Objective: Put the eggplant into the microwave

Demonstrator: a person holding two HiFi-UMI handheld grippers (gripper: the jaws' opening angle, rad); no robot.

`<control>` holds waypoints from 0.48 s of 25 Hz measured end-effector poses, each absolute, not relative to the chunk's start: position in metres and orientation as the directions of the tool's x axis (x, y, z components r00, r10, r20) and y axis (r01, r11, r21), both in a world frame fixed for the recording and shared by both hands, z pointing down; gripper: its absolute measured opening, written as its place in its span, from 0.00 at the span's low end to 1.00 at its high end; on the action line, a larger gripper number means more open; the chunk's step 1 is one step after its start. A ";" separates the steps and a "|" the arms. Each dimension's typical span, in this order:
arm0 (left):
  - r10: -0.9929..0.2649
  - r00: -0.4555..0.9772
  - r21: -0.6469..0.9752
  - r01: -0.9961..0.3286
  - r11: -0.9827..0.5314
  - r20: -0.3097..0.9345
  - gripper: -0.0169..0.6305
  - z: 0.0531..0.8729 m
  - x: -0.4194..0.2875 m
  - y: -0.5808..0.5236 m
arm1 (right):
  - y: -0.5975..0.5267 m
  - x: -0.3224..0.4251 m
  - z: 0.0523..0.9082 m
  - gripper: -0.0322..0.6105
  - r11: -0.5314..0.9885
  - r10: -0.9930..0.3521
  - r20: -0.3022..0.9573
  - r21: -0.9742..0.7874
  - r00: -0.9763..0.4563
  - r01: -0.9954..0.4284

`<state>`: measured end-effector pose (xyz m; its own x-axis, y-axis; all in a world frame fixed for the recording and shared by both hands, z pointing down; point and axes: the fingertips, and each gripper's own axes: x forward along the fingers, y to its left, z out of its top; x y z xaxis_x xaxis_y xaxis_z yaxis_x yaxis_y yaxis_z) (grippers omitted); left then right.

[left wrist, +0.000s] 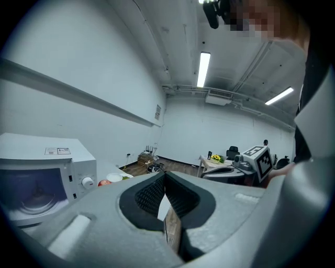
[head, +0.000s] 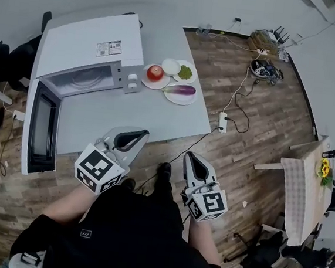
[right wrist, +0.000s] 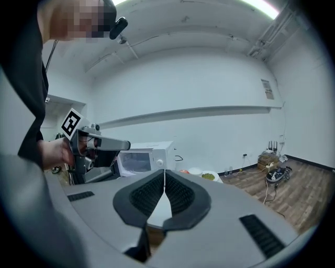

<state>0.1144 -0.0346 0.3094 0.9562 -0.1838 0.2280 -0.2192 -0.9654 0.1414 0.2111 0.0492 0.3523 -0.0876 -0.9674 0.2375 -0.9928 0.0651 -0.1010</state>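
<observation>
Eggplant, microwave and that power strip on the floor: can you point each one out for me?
eggplant point(head: 180, 90), head view, middle of its purple body.
microwave point(head: 91, 43), head view, its white top panel.
power strip point(head: 222, 121), head view, middle of its white casing.

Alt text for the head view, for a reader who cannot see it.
Seen from above, a person holds the left gripper and right gripper, both shut and empty, before a grey table with an open microwave and an eggplant on a plate.

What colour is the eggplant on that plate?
The eggplant is purple, clearest in the head view.
</observation>
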 end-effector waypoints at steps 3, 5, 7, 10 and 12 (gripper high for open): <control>-0.240 0.942 0.131 -0.275 -0.953 0.234 0.04 0.309 0.136 -0.052 | 0.028 0.239 0.355 0.08 0.119 -0.961 0.243 -0.081 -0.135 -0.990; -0.288 0.928 0.122 -0.322 -0.939 0.235 0.04 0.305 0.152 -0.062 | 0.014 0.258 0.354 0.08 0.169 -0.953 0.242 -0.066 -0.180 -0.983; -0.331 0.912 0.120 -0.367 -0.923 0.242 0.04 0.304 0.168 -0.070 | 0.002 0.274 0.354 0.08 0.228 -0.941 0.247 -0.042 -0.231 -0.973; -0.392 0.884 0.119 -0.431 -0.894 0.255 0.04 0.306 0.189 -0.076 | -0.012 0.298 0.360 0.08 0.303 -0.916 0.261 -0.041 -0.303 -0.952; -0.433 0.866 0.131 -0.474 -0.871 0.252 0.04 0.307 0.200 -0.081 | -0.020 0.312 0.362 0.08 0.361 -0.896 0.264 -0.034 -0.357 -0.932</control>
<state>0.1998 -0.0812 0.3067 0.8655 -0.4329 0.2520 -0.4737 -0.8710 0.1306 0.3117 -0.0200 0.3619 -0.3567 -0.8962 0.2637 -0.9320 0.3610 -0.0336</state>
